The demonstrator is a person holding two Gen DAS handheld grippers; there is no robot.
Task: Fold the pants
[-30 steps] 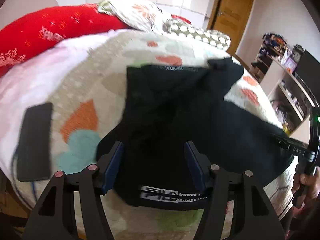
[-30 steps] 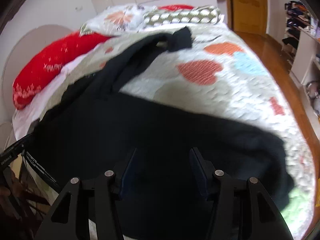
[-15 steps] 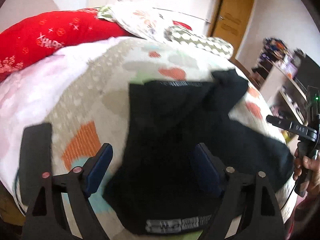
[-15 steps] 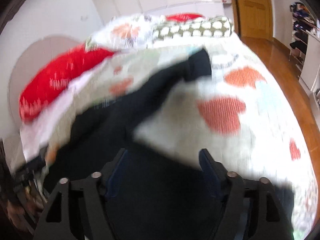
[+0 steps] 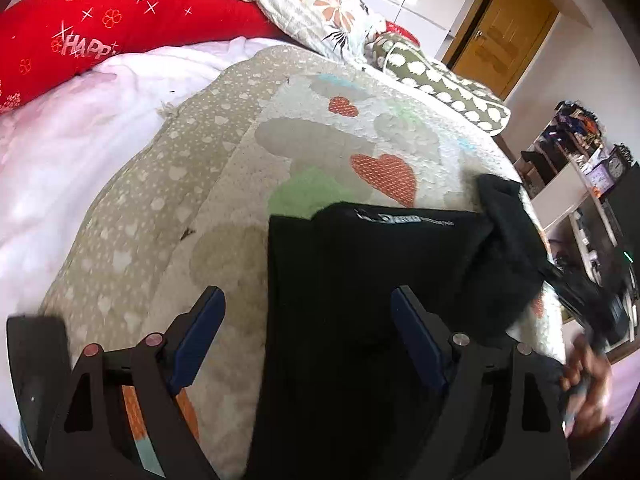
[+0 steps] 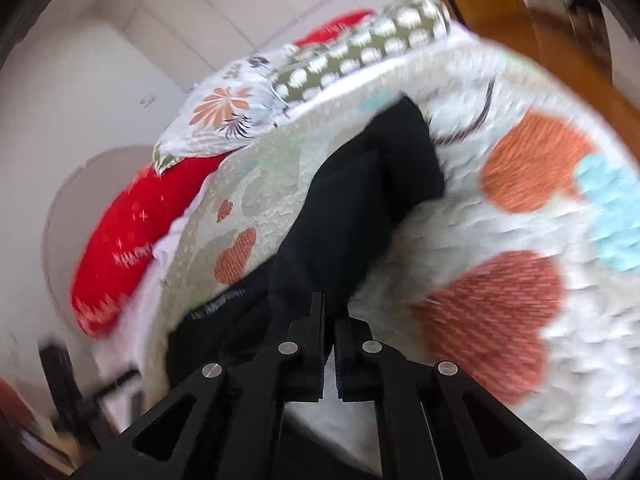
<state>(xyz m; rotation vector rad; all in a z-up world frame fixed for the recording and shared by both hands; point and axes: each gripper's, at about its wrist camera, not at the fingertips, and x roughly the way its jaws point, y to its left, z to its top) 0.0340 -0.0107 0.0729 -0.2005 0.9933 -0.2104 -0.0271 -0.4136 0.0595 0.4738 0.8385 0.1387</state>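
Note:
The black pants [image 5: 360, 280] lie folded on the heart-patterned bed quilt [image 5: 192, 240], with a printed band showing at the far edge. My left gripper [image 5: 308, 320] is open above their near left part, one finger over the quilt and the other over the cloth. In the right wrist view the pants [image 6: 360, 192] stretch away as a dark strip toward the pillows. My right gripper [image 6: 329, 312] is shut at the near edge of that strip; whether cloth is pinched is not clear. The other gripper and hand [image 5: 584, 364] show blurred at the right.
A red bolster [image 5: 100, 32], a floral pillow [image 5: 316, 4] and a spotted cushion [image 5: 440, 76] lie at the head of the bed. A dark flat device [image 5: 32, 380] lies at the near left. Shelves [image 5: 580, 200] and a wooden door [image 5: 500, 28] stand to the right.
Both grippers have moved forward over the pants toward the head of the bed. My right gripper has gone from open to shut. The left stays open.

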